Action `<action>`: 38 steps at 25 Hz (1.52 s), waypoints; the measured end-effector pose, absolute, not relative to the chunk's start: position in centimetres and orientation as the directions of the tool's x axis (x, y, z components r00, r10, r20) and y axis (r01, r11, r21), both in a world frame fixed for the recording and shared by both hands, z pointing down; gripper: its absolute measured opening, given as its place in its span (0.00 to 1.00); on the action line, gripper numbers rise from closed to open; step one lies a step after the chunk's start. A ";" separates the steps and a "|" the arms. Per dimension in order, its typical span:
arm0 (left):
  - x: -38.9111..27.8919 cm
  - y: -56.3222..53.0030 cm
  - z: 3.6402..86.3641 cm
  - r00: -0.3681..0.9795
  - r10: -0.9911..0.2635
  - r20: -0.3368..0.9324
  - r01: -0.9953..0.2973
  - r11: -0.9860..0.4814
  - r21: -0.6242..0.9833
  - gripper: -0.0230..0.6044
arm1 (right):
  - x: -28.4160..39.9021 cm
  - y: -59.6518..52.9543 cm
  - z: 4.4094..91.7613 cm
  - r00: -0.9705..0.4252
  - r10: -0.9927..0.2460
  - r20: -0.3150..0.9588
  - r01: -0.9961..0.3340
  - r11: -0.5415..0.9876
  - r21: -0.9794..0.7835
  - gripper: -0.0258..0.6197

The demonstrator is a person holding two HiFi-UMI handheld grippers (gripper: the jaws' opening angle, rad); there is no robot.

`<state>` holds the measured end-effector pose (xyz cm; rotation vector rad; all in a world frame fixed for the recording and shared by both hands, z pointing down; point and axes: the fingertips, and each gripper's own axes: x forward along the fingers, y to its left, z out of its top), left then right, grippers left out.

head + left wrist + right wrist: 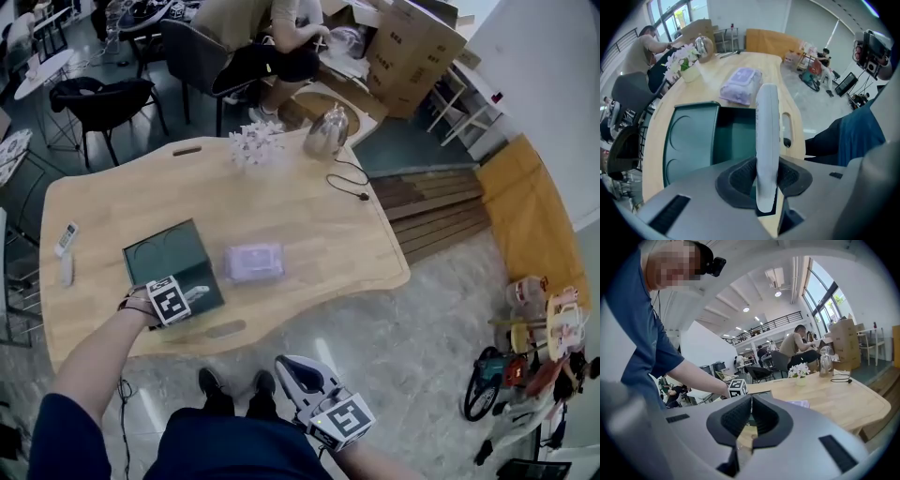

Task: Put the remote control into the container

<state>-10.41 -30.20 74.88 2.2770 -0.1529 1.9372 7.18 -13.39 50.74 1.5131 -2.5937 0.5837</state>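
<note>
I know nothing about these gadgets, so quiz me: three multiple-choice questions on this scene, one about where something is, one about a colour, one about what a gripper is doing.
1. Where is the purple pack of wipes relative to the container?
A) inside it
B) beside it on the table
C) under it

2. What colour is the container?
A) red
B) dark green
C) yellow

3. What is the left gripper doing?
A) gripping a remote control above the container
B) hanging open and empty
C) gripping a kettle

Answers:
1 B: the head view shows the pack lying flat on the wood next to the container.
2 B: its walls and floor look dark green in both views.
3 A: the left gripper view shows the pads pressed on the remote's sides, with the container below.
</note>
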 end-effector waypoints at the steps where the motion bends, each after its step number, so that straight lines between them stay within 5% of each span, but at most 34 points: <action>1: -10.3 -30.5 75.4 0.147 0.021 0.989 -0.167 -0.985 0.046 0.41 | 7.3 -13.3 50.8 -0.501 -0.825 0.263 -0.857 0.429 -0.285 0.07; 21: -10.7 -29.9 82.0 -0.050 0.236 0.971 -0.054 -0.971 0.233 0.41 | 6.4 -13.9 52.2 -0.543 -0.784 0.299 -0.837 0.479 -0.265 0.07; 38: -9.7 -30.9 81.9 0.091 0.239 0.967 -0.087 -0.965 0.247 0.45 | 5.5 -15.4 52.6 -0.565 -0.764 0.313 -0.825 0.507 -0.250 0.07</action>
